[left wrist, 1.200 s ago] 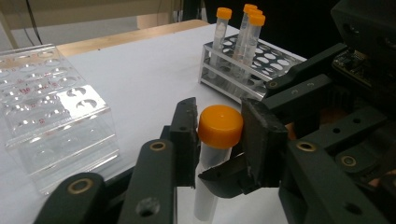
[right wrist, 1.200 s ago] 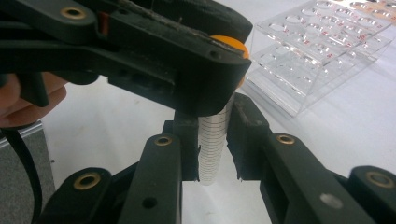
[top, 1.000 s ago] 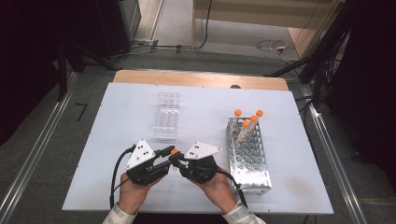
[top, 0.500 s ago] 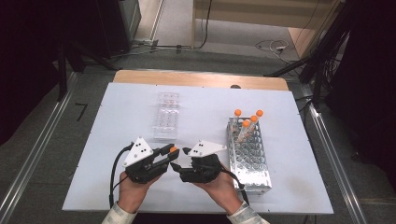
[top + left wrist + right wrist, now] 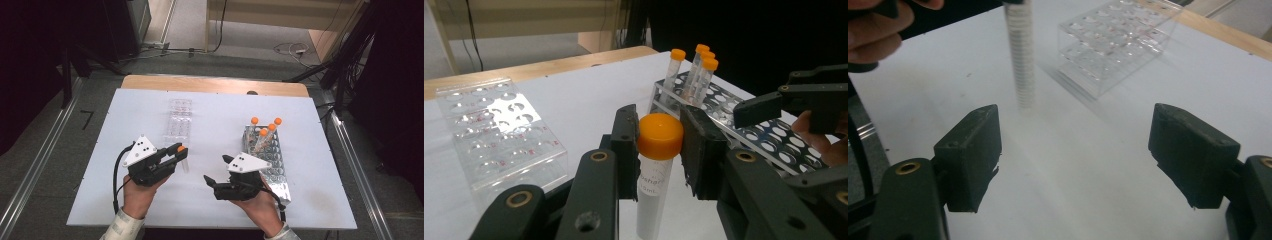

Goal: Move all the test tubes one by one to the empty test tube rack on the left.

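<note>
The left gripper (image 5: pixel 176 151) is clamped on an orange-capped tube (image 5: pixel 655 175), its pads pressing just under the cap and the tube hanging upright above the white table (image 5: pixel 215 115). The left hand (image 5: pixel 136 196) comes in from the table's near edge, the gripper pointing towards the metal rack (image 5: pixel 272 170). The tube's label reads "10mL"; the word above it is too blurred to read. Between the left gripper and the metal rack, the right gripper (image 5: pixel 1075 150) has just been opening; its jaws stand wide apart with nothing between them. Three more orange-capped tubes (image 5: pixel 265 131) stand in the rack's far end. A clear plastic rack (image 5: pixel 179 122) lies left of the metal rack.
</note>
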Available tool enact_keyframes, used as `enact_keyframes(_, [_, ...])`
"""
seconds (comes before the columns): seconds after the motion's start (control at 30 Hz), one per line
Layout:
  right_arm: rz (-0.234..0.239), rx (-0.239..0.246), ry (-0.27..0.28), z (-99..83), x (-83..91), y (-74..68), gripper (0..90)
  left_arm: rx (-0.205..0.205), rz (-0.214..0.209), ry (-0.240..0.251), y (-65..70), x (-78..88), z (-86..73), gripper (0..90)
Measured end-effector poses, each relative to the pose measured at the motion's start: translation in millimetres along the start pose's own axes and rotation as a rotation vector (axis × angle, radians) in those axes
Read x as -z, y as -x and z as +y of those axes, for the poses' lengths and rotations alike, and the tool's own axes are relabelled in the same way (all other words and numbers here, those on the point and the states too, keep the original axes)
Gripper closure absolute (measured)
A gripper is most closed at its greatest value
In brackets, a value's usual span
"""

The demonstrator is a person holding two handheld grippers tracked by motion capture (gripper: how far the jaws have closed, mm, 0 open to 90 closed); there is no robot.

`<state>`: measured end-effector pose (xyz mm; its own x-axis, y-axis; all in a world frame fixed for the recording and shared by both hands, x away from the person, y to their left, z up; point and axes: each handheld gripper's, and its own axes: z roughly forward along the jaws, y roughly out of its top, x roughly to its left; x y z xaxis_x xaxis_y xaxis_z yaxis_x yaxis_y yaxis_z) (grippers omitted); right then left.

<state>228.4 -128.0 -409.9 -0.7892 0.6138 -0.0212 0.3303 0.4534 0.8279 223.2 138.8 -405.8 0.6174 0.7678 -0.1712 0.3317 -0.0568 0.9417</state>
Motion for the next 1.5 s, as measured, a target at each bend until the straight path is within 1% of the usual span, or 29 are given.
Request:
enact_keyframes(0.07, [-0.008, -0.028, 0.002, -3.7, 4.7, 5.9, 19.4, 0.002, 0.004, -0.003, -1.2, -1.0, 2.0, 69.9])
enact_keyframes(0.17, [-0.016, -0.035, 0.015, -9.7, 11.8, 12.5, 19.5, 0.001, 0.015, -0.007, -2.1, -3.8, 5.0, 69.9])
enact_keyframes(0.3, [-0.037, -0.051, 0.025, -17.7, 20.4, 20.5, 19.5, 0.013, 0.017, -0.012, -4.6, -8.9, 8.4, 69.9])
enact_keyframes(0.37, [-0.042, -0.067, 0.03, -22.4, 25.4, 25.3, 19.8, 0.006, 0.024, -0.019, -5.0, -11.3, 10.4, 69.9])
enact_keyframes(0.53, [-0.064, -0.086, 0.033, -31.2, 34.0, 36.5, 19.8, 0.003, 0.029, -0.013, -6.7, -18.2, 15.6, 69.9])
enact_keyframes(0.67, [-0.082, -0.1, 0.033, -35.8, 39.2, 44.2, 20.2, -0.006, 0.032, -0.017, -8.9, -23.6, 22.4, 69.8])
enact_keyframes(0.77, [-0.085, -0.114, 0.038, -36.9, 41.9, 48.3, 20.5, -0.01, 0.037, -0.023, -12.3, -27.7, 26.8, 69.8])
enact_keyframes(0.83, [-0.086, -0.122, 0.041, -36.5, 43.0, 49.7, 20.5, -0.009, 0.042, -0.028, -15.3, -30.6, 28.5, 69.8])
enact_keyframes(1.03, [-0.083, -0.116, 0.047, -35.2, 44.9, 49.0, 21.0, 0.008, 0.059, -0.039, -25.6, -38.1, 29.0, 69.8])
enact_keyframes(1.27, [-0.08, -0.12, 0.054, -34.6, 46.5, 50.6, 21.2, 0.019, 0.067, -0.034, -30.5, -42.5, 30.7, 69.9])
enact_keyframes(1.5, [-0.082, -0.12, 0.06, -34.4, 48.1, 51.5, 21.2, 0.017, 0.089, -0.031, -37.1, -46.2, 39.2, 69.9])
